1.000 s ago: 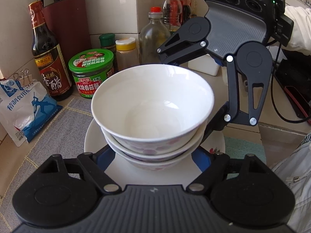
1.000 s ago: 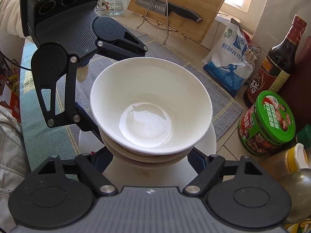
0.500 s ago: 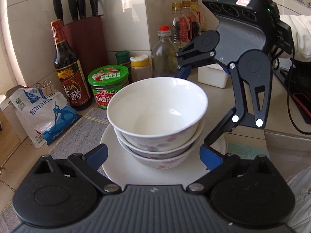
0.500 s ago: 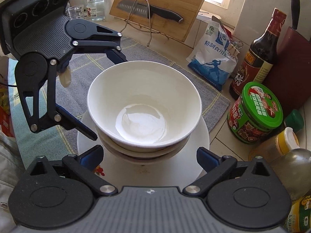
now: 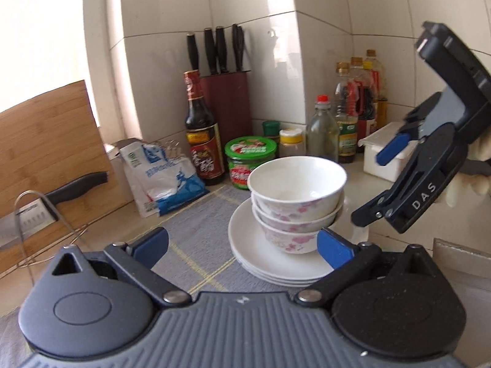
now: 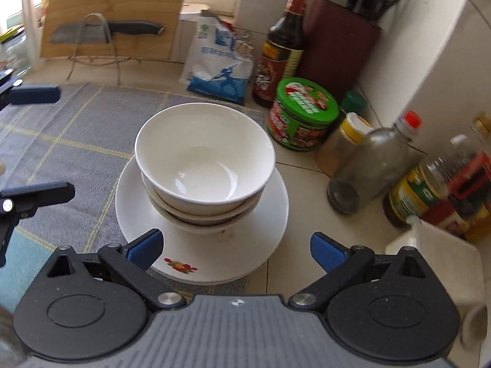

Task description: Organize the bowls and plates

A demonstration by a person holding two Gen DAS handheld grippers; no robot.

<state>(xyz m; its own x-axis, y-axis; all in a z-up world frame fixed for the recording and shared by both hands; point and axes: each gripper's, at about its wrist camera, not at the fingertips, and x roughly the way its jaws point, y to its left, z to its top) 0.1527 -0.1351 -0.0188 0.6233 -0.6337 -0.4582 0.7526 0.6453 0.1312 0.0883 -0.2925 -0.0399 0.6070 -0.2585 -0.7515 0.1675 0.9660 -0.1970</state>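
Observation:
Three white bowls with pink flowers point(image 5: 296, 202) sit nested on a stack of white plates point(image 5: 260, 260) at the edge of a grey mat. The bowls point(image 6: 204, 165) and plates point(image 6: 260, 245) also show in the right wrist view. My left gripper point(image 5: 242, 247) is open and empty, drawn back from the stack. My right gripper point(image 6: 236, 247) is open and empty, just short of the plates' rim. The right gripper also shows at the right of the left wrist view point(image 5: 373, 187).
A green-lidded jar point(image 5: 250, 161), a dark sauce bottle point(image 5: 201, 135), a knife block point(image 5: 228, 104), oil bottles point(image 5: 353, 122) and a white box point(image 5: 386, 159) stand behind the stack. A salt bag point(image 5: 162, 181), cutting board point(image 5: 46, 141) and racked knife point(image 5: 52, 199) are left.
Both grippers have let go of the stack and pulled back and apart. The bowls and plates stay put on the mat's edge.

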